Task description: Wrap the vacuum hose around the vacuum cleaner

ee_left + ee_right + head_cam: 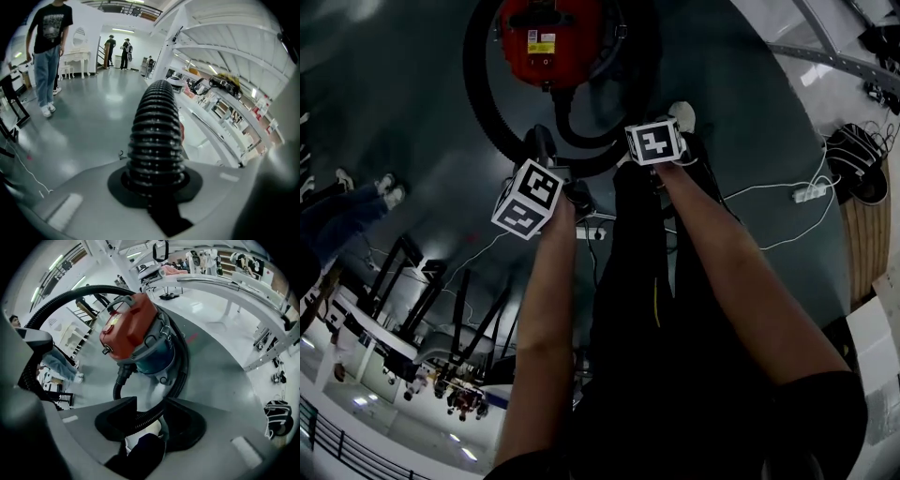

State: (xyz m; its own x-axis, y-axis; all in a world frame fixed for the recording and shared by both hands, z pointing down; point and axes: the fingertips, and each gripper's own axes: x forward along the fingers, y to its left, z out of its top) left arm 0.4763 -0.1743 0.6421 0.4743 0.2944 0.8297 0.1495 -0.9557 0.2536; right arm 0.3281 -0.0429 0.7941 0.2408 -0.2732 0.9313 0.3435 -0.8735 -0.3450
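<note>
The vacuum cleaner stood on the floor, the hose looped around it; a power strip lay well to its right.

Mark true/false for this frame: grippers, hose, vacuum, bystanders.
1. The left gripper is clamped on the ribbed hose. True.
2. The right gripper has its jaws shut tight together. False: they stand apart, with the hose crossing the gap.
3. The vacuum cleaner has a yellow top. False: it is red.
4. The hose curves in a loop round the vacuum cleaner. True.
5. No bystander is in view. False: a person in jeans stands in the left gripper view.
</note>
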